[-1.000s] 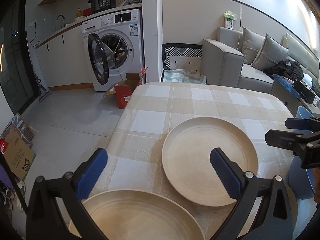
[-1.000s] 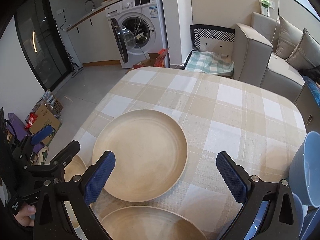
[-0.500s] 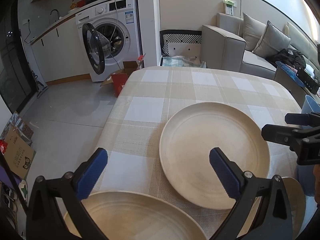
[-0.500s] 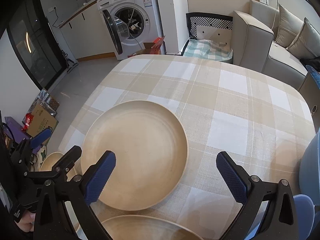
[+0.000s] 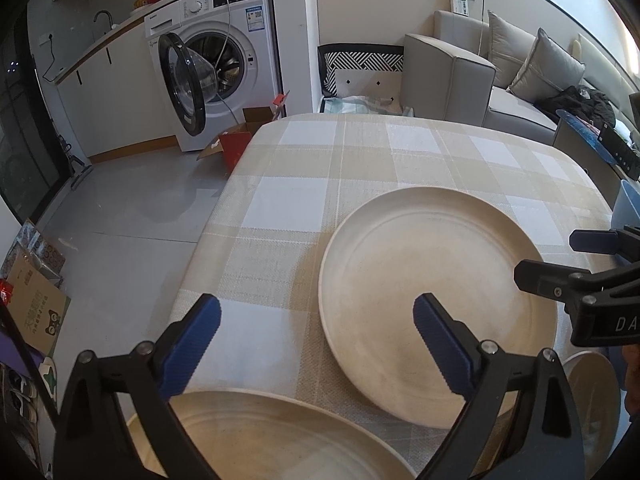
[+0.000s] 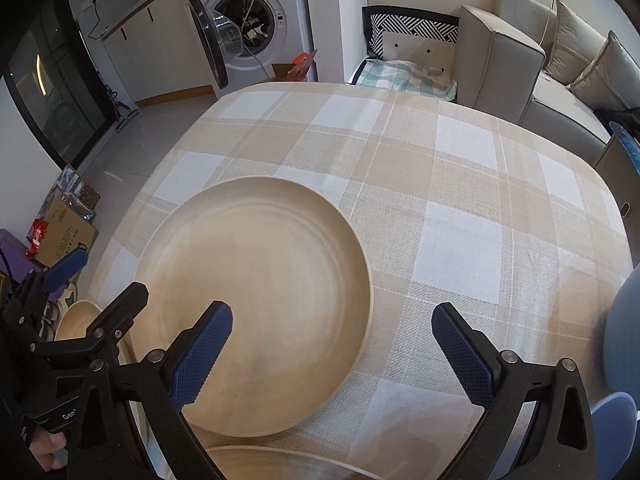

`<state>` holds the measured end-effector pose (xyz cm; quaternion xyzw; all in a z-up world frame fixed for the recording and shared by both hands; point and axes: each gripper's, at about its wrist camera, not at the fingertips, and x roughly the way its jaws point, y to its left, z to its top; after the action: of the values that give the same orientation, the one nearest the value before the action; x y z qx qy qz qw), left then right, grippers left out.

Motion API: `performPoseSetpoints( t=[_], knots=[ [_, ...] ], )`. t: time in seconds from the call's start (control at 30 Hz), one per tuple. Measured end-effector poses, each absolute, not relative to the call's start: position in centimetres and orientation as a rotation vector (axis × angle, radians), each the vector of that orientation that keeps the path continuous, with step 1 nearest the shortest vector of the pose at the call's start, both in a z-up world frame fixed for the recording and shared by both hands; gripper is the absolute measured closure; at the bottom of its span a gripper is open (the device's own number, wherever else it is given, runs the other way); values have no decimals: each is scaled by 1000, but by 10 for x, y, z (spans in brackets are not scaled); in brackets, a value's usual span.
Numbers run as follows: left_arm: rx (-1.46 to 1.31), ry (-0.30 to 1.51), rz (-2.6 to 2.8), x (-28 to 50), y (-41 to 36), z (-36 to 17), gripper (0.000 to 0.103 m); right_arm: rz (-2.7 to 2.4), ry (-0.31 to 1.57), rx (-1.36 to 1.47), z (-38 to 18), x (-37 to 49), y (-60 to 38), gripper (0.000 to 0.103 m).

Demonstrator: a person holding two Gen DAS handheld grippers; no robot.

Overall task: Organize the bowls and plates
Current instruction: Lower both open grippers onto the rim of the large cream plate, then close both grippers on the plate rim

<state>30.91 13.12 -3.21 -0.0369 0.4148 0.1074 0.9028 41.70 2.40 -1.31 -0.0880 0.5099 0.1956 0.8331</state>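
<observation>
Two tools, left tool (image 5: 316, 344) and right tool (image 6: 332, 350), gape empty; left jaws just narrowed slightly. Big plate (image 5: 432, 296) looks stiff, smooth, breakable: pinch its rim.

A table (image 6: 460, 184) under a beige-and-white checked cloth carries beige plates (image 6: 256, 300) and blue bowls (image 6: 622, 320) at its right edge.

White letters "DA" on the right claw's body (image 5: 612, 322) — "Gen" on the left's (image 6: 60, 412).

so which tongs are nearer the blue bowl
right. right tongs hover just beside the blue bowl; left tongs, jaws just closing slightly with nothing between, hang across the big plate.
</observation>
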Motion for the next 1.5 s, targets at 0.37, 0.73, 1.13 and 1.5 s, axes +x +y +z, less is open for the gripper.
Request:
performPoseSetpoints(
  t=[0.37,0.73,1.13,1.5],
  knots=[
    [-89,881,211,312,133,-39,19,424,1116,-203,-25,418,28,20],
    [-89,918,181,318,129,-48,40,418,1140,-200,-31,420,27,30],
    [-87,936,148,318,127,-52,61,419,1140,-205,-37,418,28,48],
    [-93,933,139,315,126,-51,75,391,1152,-214,-41,419,27,61]
  ],
)
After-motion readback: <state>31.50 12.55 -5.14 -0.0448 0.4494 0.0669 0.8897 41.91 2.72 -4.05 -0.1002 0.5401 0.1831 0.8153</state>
